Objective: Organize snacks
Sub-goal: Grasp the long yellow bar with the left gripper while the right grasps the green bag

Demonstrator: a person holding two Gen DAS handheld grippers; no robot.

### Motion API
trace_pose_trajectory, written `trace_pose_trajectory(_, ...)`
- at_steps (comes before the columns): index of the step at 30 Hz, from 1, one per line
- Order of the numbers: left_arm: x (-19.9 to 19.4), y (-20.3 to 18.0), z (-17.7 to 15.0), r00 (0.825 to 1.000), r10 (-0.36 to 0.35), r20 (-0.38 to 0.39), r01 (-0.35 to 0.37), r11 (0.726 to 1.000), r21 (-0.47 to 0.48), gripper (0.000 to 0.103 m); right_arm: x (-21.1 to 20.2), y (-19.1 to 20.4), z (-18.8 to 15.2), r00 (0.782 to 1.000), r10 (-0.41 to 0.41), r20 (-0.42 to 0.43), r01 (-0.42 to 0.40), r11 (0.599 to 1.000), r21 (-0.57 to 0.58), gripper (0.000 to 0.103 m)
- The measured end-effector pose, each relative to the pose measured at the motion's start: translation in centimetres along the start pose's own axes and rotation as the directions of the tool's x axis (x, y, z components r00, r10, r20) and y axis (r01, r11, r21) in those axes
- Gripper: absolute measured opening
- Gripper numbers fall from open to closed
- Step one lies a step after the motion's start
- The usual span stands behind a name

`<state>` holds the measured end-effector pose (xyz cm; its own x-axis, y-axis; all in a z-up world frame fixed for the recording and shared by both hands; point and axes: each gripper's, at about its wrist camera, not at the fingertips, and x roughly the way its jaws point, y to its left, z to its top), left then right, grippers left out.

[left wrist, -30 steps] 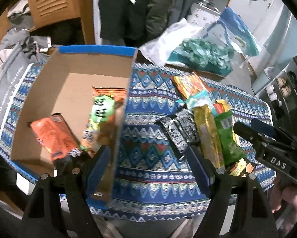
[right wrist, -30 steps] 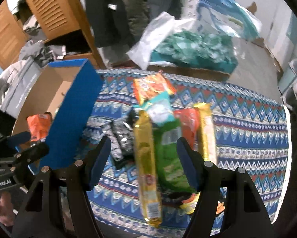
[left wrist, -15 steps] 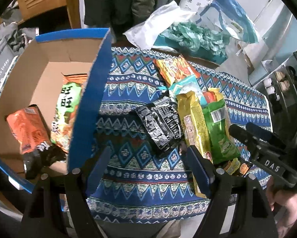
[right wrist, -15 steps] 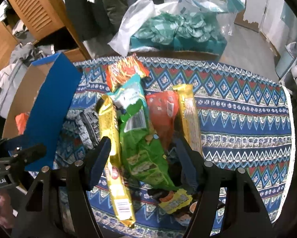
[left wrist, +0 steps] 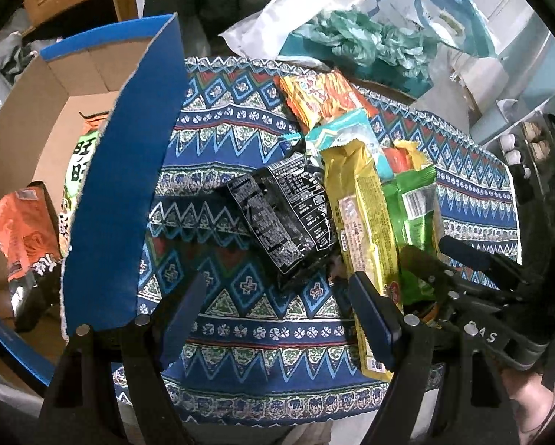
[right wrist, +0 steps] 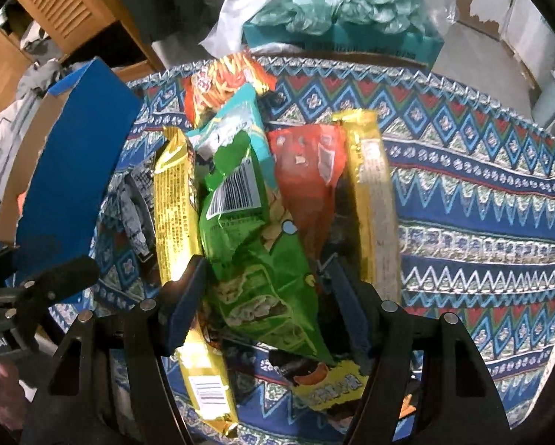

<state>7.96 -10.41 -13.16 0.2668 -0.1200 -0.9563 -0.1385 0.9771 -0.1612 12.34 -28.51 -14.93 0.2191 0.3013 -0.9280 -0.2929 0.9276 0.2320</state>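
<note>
A pile of snack packets lies on the patterned cloth (left wrist: 240,170). A black packet (left wrist: 285,204), a long yellow packet (left wrist: 366,222) and a green packet (left wrist: 414,207) lie side by side. My left gripper (left wrist: 277,307) is open and empty, just short of the black packet. My right gripper (right wrist: 266,296) is open, with its fingers on either side of the green packet (right wrist: 255,252); a red packet (right wrist: 307,170) and a second yellow packet (right wrist: 374,200) lie beside it. A blue cardboard box (left wrist: 118,193) at the left holds an orange packet (left wrist: 21,222) and a green-and-orange one (left wrist: 79,159).
An orange striped packet (left wrist: 318,96) and a teal packet (left wrist: 348,137) lie at the far end of the pile. Plastic bags (left wrist: 355,37) lie beyond the table. The box's raised blue flap (right wrist: 69,185) stands left of the pile. The table's edge (right wrist: 552,333) curves at right.
Both grippers have moved forward and down toward the snack pile. The left view has swung right, away from the box. The right gripper's fingers now straddle the green packet.
</note>
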Motion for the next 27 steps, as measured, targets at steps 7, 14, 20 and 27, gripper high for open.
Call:
trace_pose_trajectory(7,0.5,-0.1,0.0,1.0,-0.004,-0.018,0.004,1.0,-0.002,0.08,1.7,1.1,0.1,0.999,0.005,-0.032,-0.007,0.999,-0.042,0.069)
trace_pose_trajectory(14,1.1,0.1,-0.2,0.999,0.001,-0.033,-0.001,1.0,-0.004,0.08,2.4,0.9,0.2,0.999,-0.006,-0.039,0.005,1.0,-0.029,0.054)
trace_pose_trajectory(20,2.1,-0.1,-0.5,0.998,-0.016,-0.065,0.014,0.999,-0.032,0.08,1.1,1.0,0.0,1.0,-0.026,0.002,0.026,1.0,-0.005,0.049)
trace_pose_trajectory(27,2.7,-0.7,-0.9,0.995,-0.054,-0.086,0.046,0.995,-0.091,0.08,-2.4,-1.2,-0.5,0.997,-0.016,0.078,0.009,0.996,0.085,0.049)
